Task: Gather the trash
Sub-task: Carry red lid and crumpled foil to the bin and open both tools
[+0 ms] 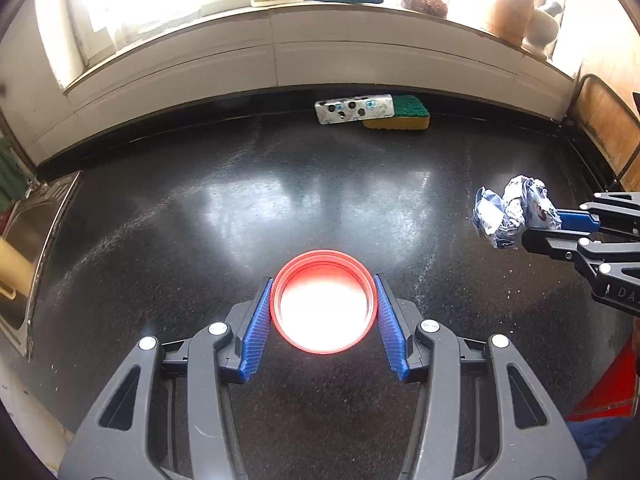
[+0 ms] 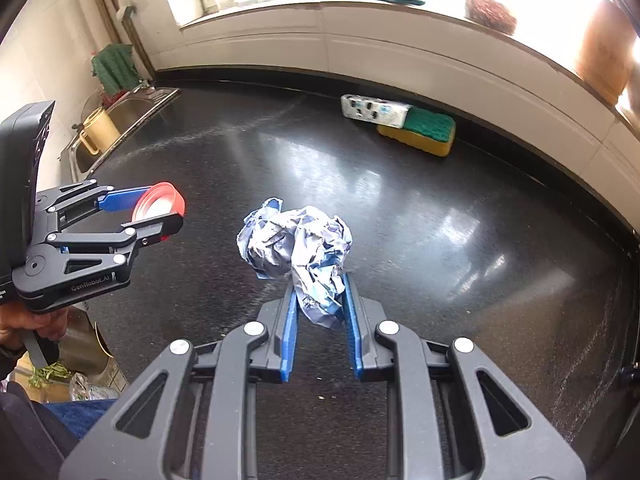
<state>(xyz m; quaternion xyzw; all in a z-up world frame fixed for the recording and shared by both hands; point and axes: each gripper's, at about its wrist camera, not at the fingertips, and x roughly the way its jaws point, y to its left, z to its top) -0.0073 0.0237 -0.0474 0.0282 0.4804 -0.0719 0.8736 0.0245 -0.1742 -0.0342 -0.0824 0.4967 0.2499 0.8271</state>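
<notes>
Two pieces of trash are being carried at once, each one pinched in its own tool above the dark desk (image 1: 240,208). The red lid (image 1: 324,304) is sitting between the blue pads of the left tool (image 1: 324,312), whose jaws are standing about half open and pressing on the rim from both sides, the lid's open face turned toward the camera. The crumpled wrapper (image 2: 296,248) is bulging out ahead of the right tool (image 2: 320,308), whose jaws are drawn nearly closed on its lower tail, so most of the wad is hanging free beyond the fingertips. Seen from the left tool, the right one is off to the right side and well apart; neither load is touching the desk. Farther out ahead of both tools, a patterned packet (image 1: 354,109) and a green and yellow sponge (image 1: 404,114) are lying against the back wall, and a sink (image 2: 136,116) is lying off to the left. No bin is showing, so the carry probably calls for keeping both grips firm and level, since the wrapper's thin hold looks the likelier to slip.
</notes>
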